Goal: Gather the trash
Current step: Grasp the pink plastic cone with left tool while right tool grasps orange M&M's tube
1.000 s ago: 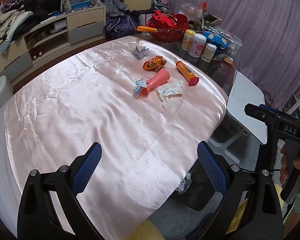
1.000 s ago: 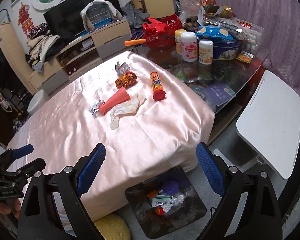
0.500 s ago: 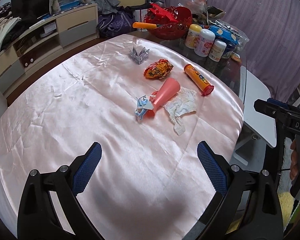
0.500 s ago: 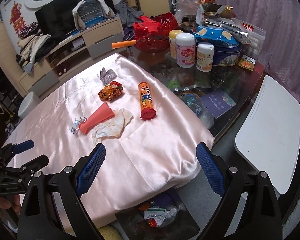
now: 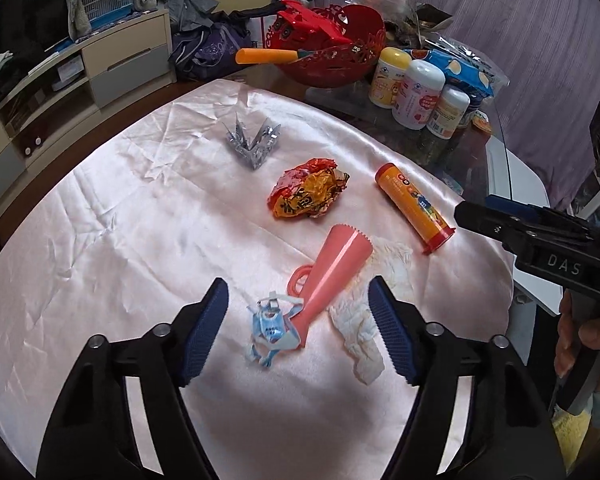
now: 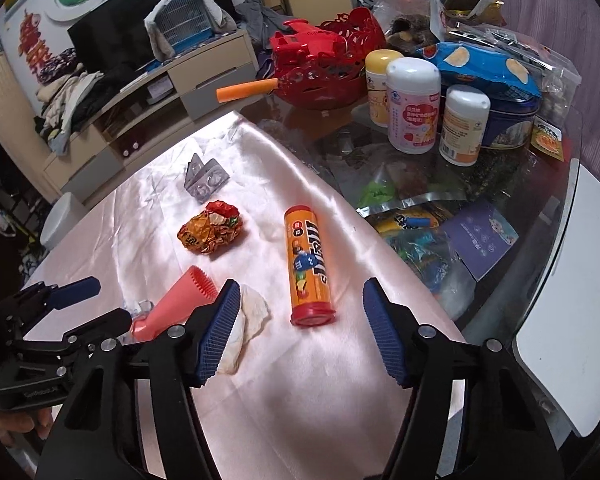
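While both of our grippers hang over the pink satin cloth (image 5: 148, 240) that covers most of the table, each has its fingers spread wide and grasps nothing. Beyond the cloth the bare glass tabletop (image 6: 420, 184) carries a red cut-out basket (image 6: 320, 72) holding a red toy plane, with an orange handle sticking out of it; just beside the basket stand three white and yellow supplement bottles (image 6: 414, 104) whose print is too small for us to read, and behind them a blue tin with a blue chip bag on top. Along the far wall runs a low TV cabinet (image 6: 204, 76) with a blue birdcage on it. Our right gripper (image 6: 300, 328) frames the orange M&M's tube (image 6: 309, 268), which lies on its side with its red cap toward us. From the left wrist view the right gripper's black body reads "DAS". Our left gripper (image 5: 298, 328) sits over the pink cone-shaped tool (image 5: 332, 272) and the blue-and-white wrapper (image 5: 272, 328) touching its narrow end. A crumpled white tissue (image 5: 360, 320) lies partly under the cone. Farther off on the cloth rest a crumpled red-and-gold foil wrapper (image 5: 308, 194) and an empty silver blister pack (image 5: 254, 144)
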A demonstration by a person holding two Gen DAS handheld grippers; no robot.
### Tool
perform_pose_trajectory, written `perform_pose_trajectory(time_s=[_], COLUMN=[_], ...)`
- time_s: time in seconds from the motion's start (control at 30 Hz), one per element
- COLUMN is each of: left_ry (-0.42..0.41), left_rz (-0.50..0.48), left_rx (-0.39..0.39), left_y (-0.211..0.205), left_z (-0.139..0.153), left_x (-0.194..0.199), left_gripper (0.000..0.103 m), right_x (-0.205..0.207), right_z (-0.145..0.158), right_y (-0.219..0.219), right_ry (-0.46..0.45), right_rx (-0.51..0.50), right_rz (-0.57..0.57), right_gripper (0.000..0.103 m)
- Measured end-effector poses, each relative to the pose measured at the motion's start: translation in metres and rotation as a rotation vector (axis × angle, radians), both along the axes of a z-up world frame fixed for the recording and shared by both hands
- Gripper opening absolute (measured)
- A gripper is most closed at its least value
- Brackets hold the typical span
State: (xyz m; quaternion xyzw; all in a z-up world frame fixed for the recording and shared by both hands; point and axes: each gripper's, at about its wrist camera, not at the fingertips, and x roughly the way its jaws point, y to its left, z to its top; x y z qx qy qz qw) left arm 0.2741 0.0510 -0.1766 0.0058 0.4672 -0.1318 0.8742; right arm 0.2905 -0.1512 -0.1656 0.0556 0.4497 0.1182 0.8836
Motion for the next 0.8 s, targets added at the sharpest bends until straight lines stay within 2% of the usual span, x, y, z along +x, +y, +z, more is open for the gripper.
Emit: perform_pose_trajectory(time_s=[0.03, 0.23, 0.43, 0.5, 0.63, 0.8], left_ry=[0.006, 0.025, 0.074, 0.093, 0.099, 0.065], left_rz=[-0.007, -0.081, -0.102, -0.104, -0.112, -0.111], left_rx=[-0.005, 0.015, -0.003, -0.008, 0.000, 0.007], left_y=[-0.002, -0.027, -0.035, -0.037, -0.042, -0.041], left_z=[-0.002, -0.017, -0.034, -0.039, -0.043, -0.027], left_x=[0.004, 0.020, 0.039, 0.044, 0.046, 0.039], left_gripper=[0.061, 0.059, 0.050, 0.044, 0.038, 0.036], right_x=[0.005, 0.023, 0.031, 0.032, 0.031, 0.023], right_z=[-0.003, -0.021, -0.037, -0.042, -0.047, -0.038], right_y=[0.001, 0.005, 0.003, 0.001, 0.000, -0.002], right_ry=[0.008, 0.042, 0.077, 0.094, 0.103, 0.079], right_rx=[0.001, 0.025, 0.018, 0.020, 0.025, 0.020], right_rz=[0.005, 0.017, 0.016, 0.015, 0.044, 0.039], right_gripper=[0.055, 0.055, 0.053, 0.049, 0.033, 0.029])
